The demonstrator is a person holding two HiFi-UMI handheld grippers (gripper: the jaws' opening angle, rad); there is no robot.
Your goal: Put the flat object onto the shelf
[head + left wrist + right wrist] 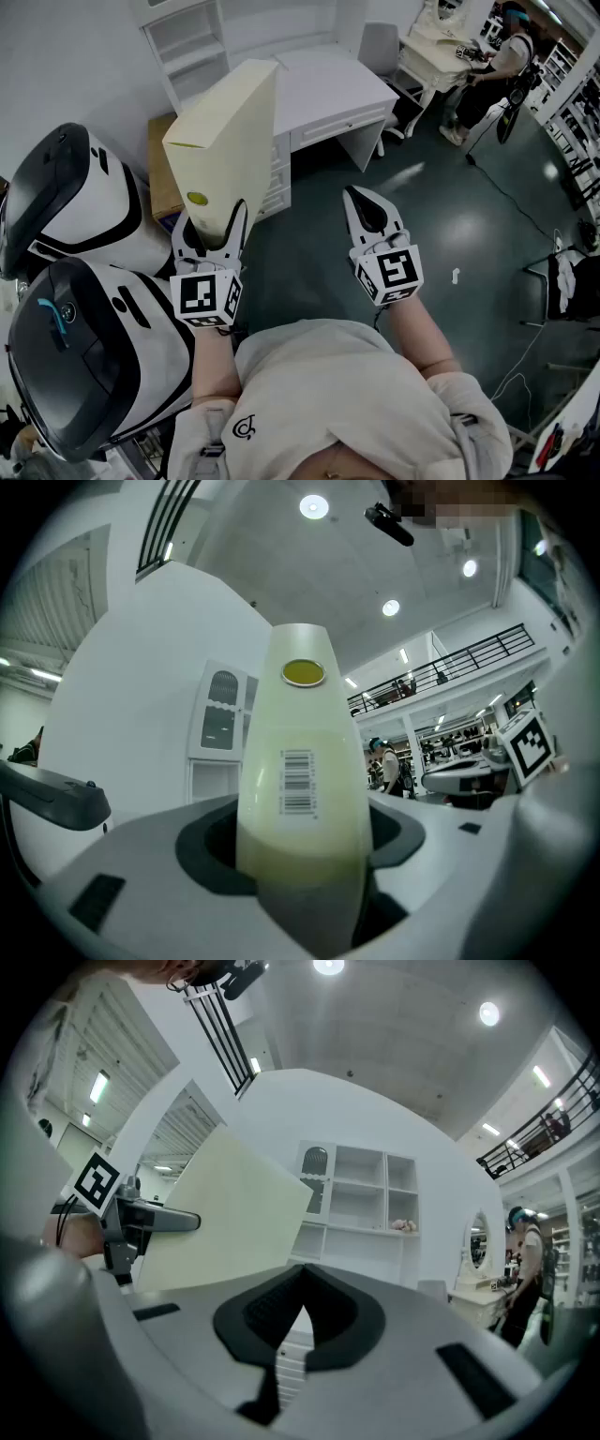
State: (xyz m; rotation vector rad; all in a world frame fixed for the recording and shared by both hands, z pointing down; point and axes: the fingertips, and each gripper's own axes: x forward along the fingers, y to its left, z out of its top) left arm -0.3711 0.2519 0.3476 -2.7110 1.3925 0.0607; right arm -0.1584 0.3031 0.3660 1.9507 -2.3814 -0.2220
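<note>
Left gripper point(214, 217), right gripper point(356, 197): white shell, black pad lining on inner jaw faces. Directly behind each claw: white cube point(206, 295) bearing black square markers. Further behind: cream sweatshirt point(347, 394), sleeves ending short of cubes, small dark logo point(244, 428).

The left gripper point(302, 844) is clamping its jaws on the pale flat box point(302, 728), which is standing edge-on with its barcode point(297, 782) facing out. A white cabinet point(217, 731) is showing just left of the box.
</note>
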